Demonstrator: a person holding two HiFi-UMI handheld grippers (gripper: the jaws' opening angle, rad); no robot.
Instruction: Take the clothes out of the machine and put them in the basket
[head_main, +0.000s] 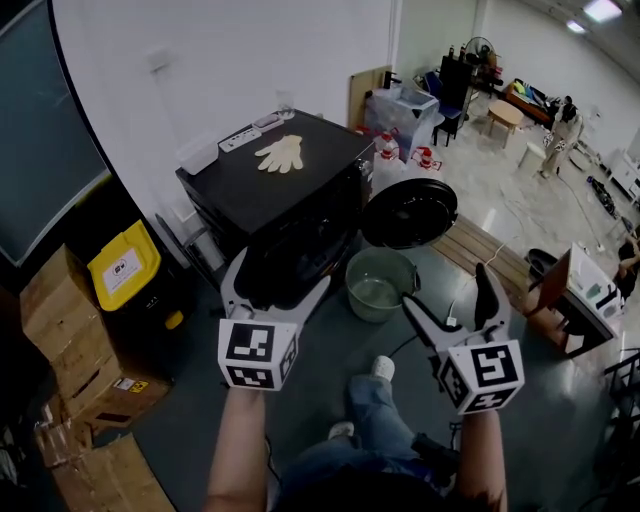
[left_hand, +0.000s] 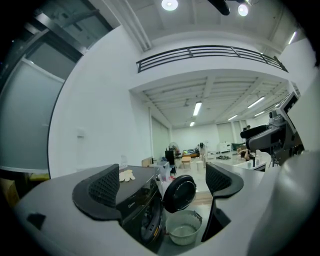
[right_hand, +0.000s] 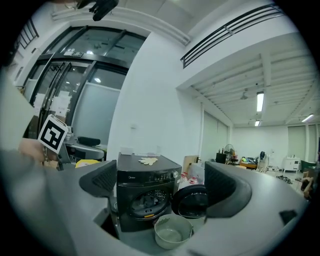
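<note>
Head view: left gripper (head_main: 276, 282) nearer machine (head_main: 300, 190) mouth, clothes (right_hand: 144, 201) straight ahead inside; right gripper (head_main: 448, 290) right of basket (head_main: 360, 305); both jaws wide, empty.

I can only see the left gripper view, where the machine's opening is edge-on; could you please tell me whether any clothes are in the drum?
Observer: Yes. The right gripper view looks straight into the machine, and dark clothes lie in its drum.
Operator: Thank you. Is the right gripper free?
Observer: The right gripper has its jaws apart, with nothing between them.
Operator: And what stands on the machine's far side from the door?
Observer: The head view shows a yellow-lidded bin there, with cardboard boxes beside it.
</note>
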